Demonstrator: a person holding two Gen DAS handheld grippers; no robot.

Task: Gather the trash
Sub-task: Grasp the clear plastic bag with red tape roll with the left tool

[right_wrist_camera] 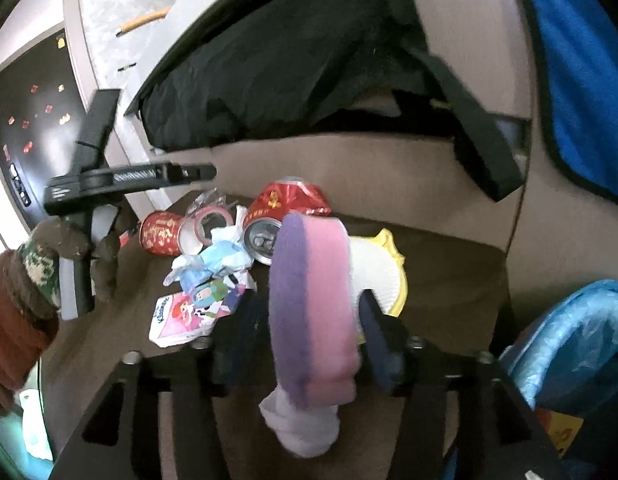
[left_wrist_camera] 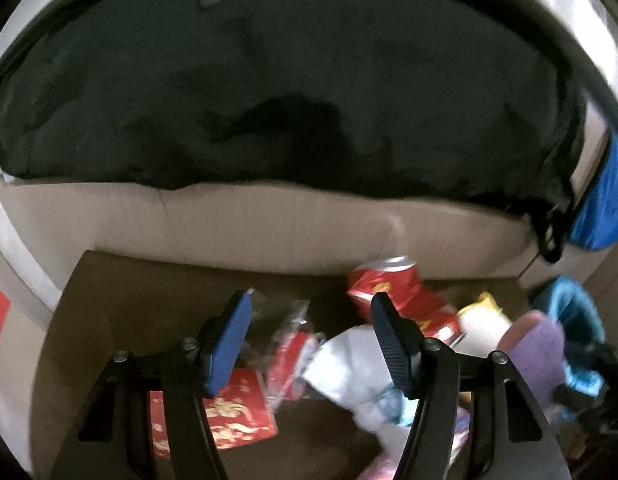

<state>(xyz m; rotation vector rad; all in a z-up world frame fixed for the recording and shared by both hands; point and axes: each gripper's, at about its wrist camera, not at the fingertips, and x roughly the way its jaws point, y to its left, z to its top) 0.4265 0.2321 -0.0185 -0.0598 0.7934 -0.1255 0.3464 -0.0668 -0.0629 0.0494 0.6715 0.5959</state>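
**Trash run under way, most of the pile still out**

Right tool (right_wrist_camera: pixel 309 320) has a pink and purple sponge (right_wrist_camera: pixel 309 300) standing on edge between its fingers, and whether the pads are pressing on it or have slackened off I cannot tell from here. It hovers over the brown table (right_wrist_camera: pixel 449 280), with the blue bag (right_wrist_camera: pixel 569 340) just to the right of the sponge, low at the table's edge. That bag looks like where the trash goes, though nothing shows inside it.

Left tool (left_wrist_camera: pixel 309 332) hangs with its jaws about half apart and nothing between them, above the heap. Seen from the right wrist it sits well left of the sponge, gripped by a gloved hand (right_wrist_camera: pixel 81 248).

Now the pile, all measured off that sponge. Crushed red can (right_wrist_camera: pixel 285 208) lies right behind it, mouth facing us. White paper plate (right_wrist_camera: pixel 373 272) with a yellow rim peeks out just to its right. Left of it: crumpled tissue (right_wrist_camera: pixel 217 256), a tissue packet (right_wrist_camera: pixel 181 316), a red paper cup (right_wrist_camera: pixel 165 232) on its side, and a clear wrapper (right_wrist_camera: pixel 213 212).

By my reading the job is early going: one item in hand at best, and can, cup, plate, tissue, packet and wrapper all waiting on the table
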